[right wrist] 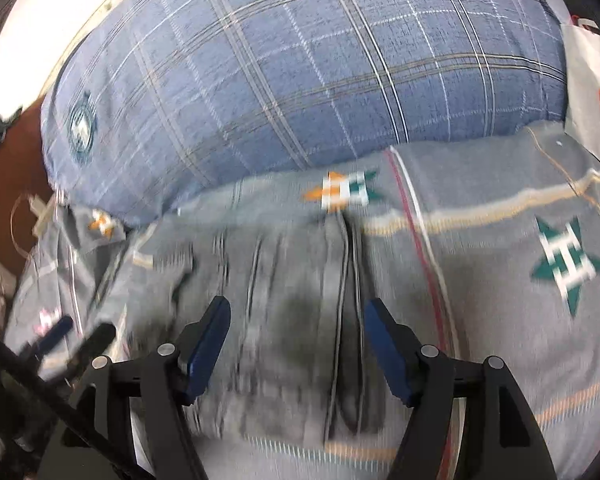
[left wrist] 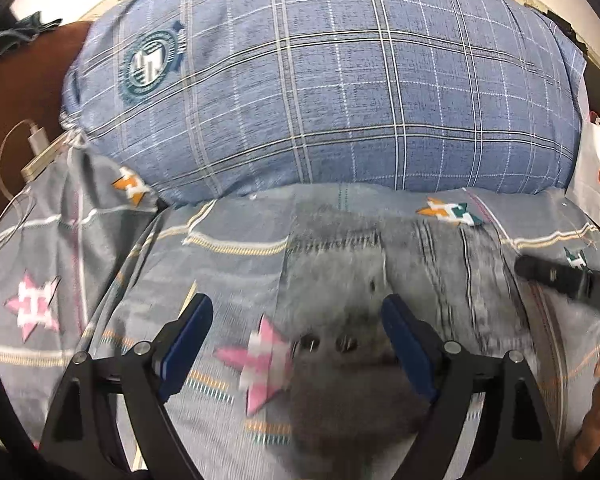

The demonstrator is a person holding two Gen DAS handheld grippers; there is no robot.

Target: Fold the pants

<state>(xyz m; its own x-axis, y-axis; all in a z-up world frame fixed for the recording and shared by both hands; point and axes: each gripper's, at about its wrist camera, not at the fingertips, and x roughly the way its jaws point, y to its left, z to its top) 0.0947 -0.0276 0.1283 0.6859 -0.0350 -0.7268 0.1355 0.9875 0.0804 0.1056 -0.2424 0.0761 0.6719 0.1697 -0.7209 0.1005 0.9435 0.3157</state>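
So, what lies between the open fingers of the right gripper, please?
In the right wrist view, the grey pants lie between the fingers of the right gripper, spread on the star-patterned bedsheet. The image is blurred, and nothing else shows there.

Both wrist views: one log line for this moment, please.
left gripper: open, over pants | right gripper: open, over pants | pants: lying on bedsheet before pillow | views blurred

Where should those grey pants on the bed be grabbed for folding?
Probably at an outer edge of the pants, coming down from above: they lie flat on the bedsheet, so only an edge can be pinched. Both the left hand-held gripper and the right hand-held gripper hover open.
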